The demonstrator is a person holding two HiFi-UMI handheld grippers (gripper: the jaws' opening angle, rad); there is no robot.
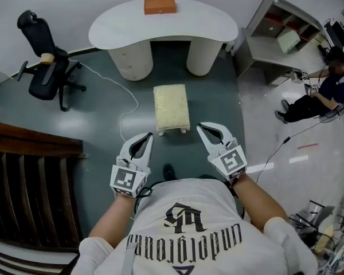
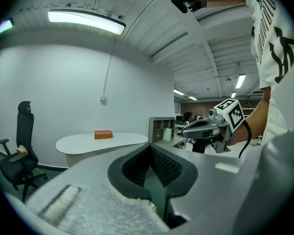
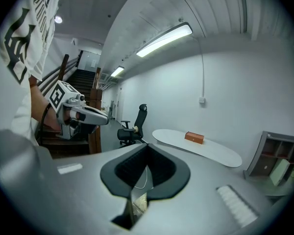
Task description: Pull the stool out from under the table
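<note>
The pale yellow cushioned stool (image 1: pixel 171 108) stands on the dark floor in front of the white curved table (image 1: pixel 160 27), out in the open between the table's two round legs and me. Both grippers hover close to my body, short of the stool and touching nothing. My left gripper (image 1: pixel 149 135) is shut and empty, to the stool's near left. To its near right, my right gripper (image 1: pixel 199 126) is also shut and empty. In the left gripper view the jaws (image 2: pixel 151 148) meet with nothing between them, and the right gripper view shows the same (image 3: pixel 147 148).
An orange box (image 1: pixel 160 6) lies on the table. A black office chair (image 1: pixel 46 67) stands at the left, with a white cable (image 1: pixel 129 105) across the floor. Grey shelving (image 1: pixel 281 33) and a seated person (image 1: pixel 318 96) are at the right. A wooden stair rail (image 1: pixel 28 182) is near left.
</note>
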